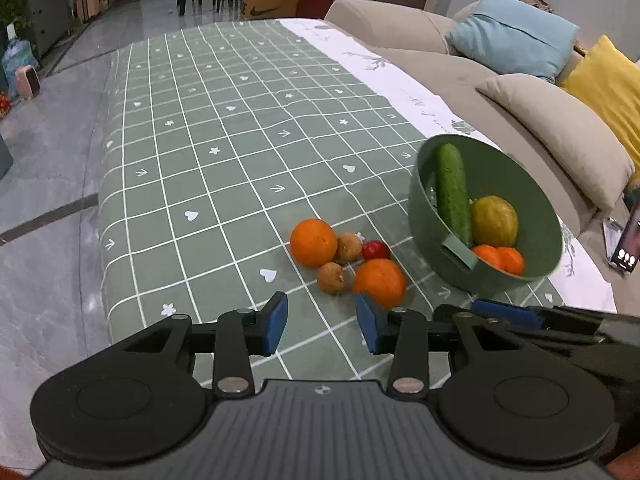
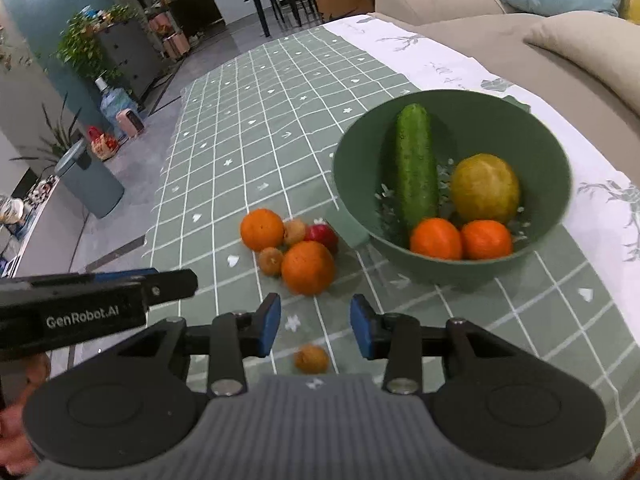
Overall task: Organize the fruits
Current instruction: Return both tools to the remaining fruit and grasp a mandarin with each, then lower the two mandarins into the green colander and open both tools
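A green bowl (image 1: 418, 184) (image 2: 352, 184) on the checked tablecloth holds a cucumber (image 2: 416, 168), a yellow-green fruit (image 2: 486, 188) and two tangerines (image 2: 460, 240). Left of it lie two oranges (image 1: 314, 242) (image 1: 380, 282), two small brown fruits (image 1: 331, 278) and a red fruit (image 1: 376, 250). My left gripper (image 1: 320, 304) is open just in front of this pile, its right fingertip near the closer orange. My right gripper (image 2: 315, 304) is open too. A third small brown fruit (image 2: 311, 358) lies on the cloth below its jaws, and the pads are not touching it.
A beige sofa (image 1: 400, 28) with blue and yellow cushions runs along the table's right side. A phone (image 1: 628, 240) stands at the right table edge. The table's left edge drops to a grey floor (image 1: 48, 152). Dark chairs and a cardboard box stand at the far end.
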The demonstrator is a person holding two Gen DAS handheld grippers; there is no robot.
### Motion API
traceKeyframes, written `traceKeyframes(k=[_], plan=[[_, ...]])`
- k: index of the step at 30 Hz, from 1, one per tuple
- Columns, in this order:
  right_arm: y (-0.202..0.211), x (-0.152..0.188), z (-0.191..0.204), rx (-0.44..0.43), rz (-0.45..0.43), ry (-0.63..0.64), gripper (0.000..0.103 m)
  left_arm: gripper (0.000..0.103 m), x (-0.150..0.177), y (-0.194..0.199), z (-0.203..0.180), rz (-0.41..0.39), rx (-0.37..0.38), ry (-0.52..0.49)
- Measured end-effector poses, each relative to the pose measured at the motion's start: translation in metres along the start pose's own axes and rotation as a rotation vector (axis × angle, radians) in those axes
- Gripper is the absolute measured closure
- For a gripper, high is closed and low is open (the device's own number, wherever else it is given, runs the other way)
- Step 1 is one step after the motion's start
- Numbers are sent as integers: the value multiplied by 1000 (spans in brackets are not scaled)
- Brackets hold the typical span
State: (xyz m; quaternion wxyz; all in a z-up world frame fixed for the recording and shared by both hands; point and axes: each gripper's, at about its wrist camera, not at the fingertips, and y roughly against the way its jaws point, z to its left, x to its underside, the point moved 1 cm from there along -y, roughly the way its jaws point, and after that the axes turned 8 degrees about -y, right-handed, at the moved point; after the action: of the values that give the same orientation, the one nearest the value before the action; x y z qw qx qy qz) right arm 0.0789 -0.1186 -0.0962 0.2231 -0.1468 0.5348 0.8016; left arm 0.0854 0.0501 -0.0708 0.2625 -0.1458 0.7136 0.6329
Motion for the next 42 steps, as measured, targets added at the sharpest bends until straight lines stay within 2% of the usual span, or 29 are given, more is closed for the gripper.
traceKeyframes(k=[9,16,21,30,35,42], plan=[[-48,-1,11,20,-3,-78,67,56,-18,-42,17,54,16,-10],[-67,-7,10,15,1,-118,62,56,-29,-71,26,86,64,75],[-78,-12,5,24,12,-129,62,56,-36,-89,23,110,71,58],[-80,-14,4,1,37,-126,63,56,-40,-105,26,127,92,79],[-78,-17,1,-7,57,-121,64,61,-42,-109,25,123,109,87],[-57,-16,-4,-16,74,-81,65,62,-39,-97,32,114,103,151]])
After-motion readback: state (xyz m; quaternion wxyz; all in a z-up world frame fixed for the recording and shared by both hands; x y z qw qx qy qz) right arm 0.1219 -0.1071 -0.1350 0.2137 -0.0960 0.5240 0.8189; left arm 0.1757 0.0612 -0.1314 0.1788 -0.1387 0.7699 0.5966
